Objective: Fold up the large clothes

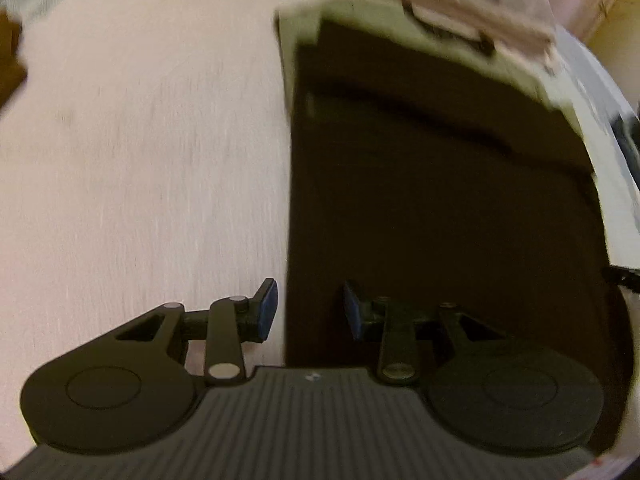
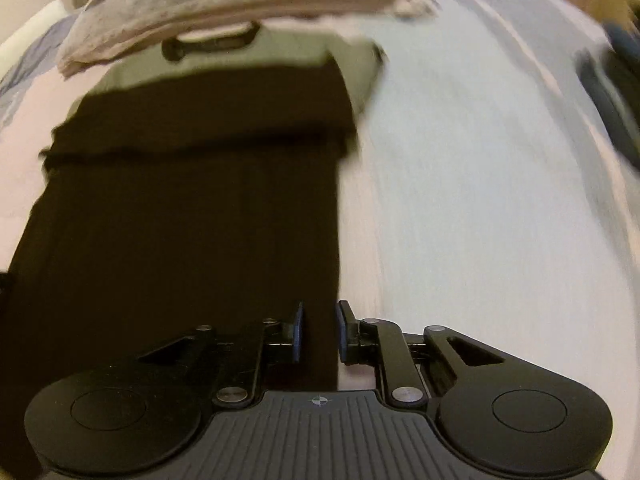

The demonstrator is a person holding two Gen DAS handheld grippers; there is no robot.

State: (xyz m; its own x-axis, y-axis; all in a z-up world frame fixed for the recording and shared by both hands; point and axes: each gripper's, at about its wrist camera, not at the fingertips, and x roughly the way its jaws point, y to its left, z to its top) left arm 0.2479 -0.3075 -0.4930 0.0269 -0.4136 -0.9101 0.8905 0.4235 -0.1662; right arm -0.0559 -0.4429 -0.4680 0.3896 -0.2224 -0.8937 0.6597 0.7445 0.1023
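Plainly, what we have before us is a dark brown knitted garment (image 2: 192,216) folded into a long strip, lying flat on a pale pink and light blue bed sheet (image 2: 460,208), with a cream-coloured part of the same or another garment (image 2: 248,60) showing at its far end, beneath a stack of folded pinkish-grey cloths (image 2: 224,4); blur keeps us from saying whether the cream piece is a separate item. Its long axis runs away from us, from the near edge of both views toward that stack. In the left wrist view the dark strip (image 1: 432,208) lies to the right, and its straight left edge passes up between the two blue pads of the left hand-held gripper (image 1: 308,312), whose jaws stand apart with nothing pressed between them. In the right wrist view the strip lies to the left, and its right edge runs up through the narrow gap of the right hand-held gripper (image 2: 319,332), whose pads are close together but, as far as we can tell, not yet pressing the cloth. We judge that each hand sits at its own near corner, equally near, so the next fold would carry the near end lengthwise toward the far end.
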